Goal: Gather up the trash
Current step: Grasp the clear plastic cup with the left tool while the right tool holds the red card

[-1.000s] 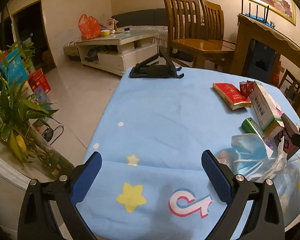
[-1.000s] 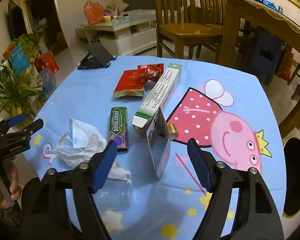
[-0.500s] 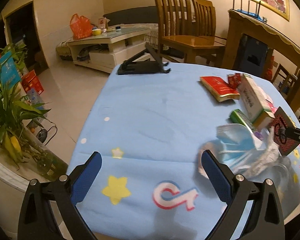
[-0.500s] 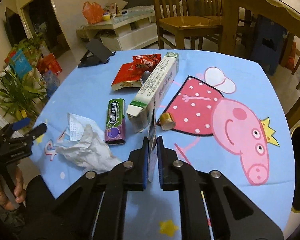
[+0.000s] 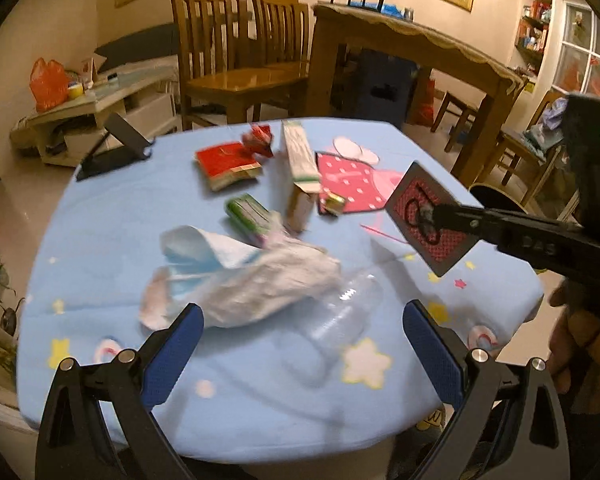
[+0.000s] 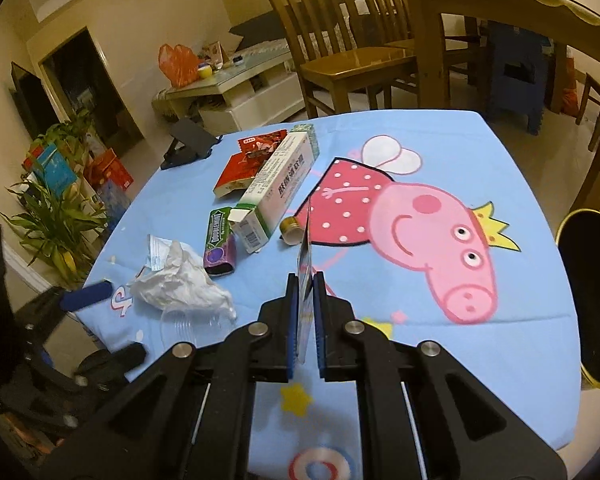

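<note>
The right gripper (image 6: 305,304) grasps a card (image 5: 431,224) above the table's near right edge; the left gripper (image 5: 300,344) is released near a tissue (image 5: 268,288).

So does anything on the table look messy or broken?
Yes. The long white-and-green carton lies on its side with its end flap torn open, and the crumpled white tissue is heaped on a flattened clear plastic bottle near the blue tablecloth edge.
</note>
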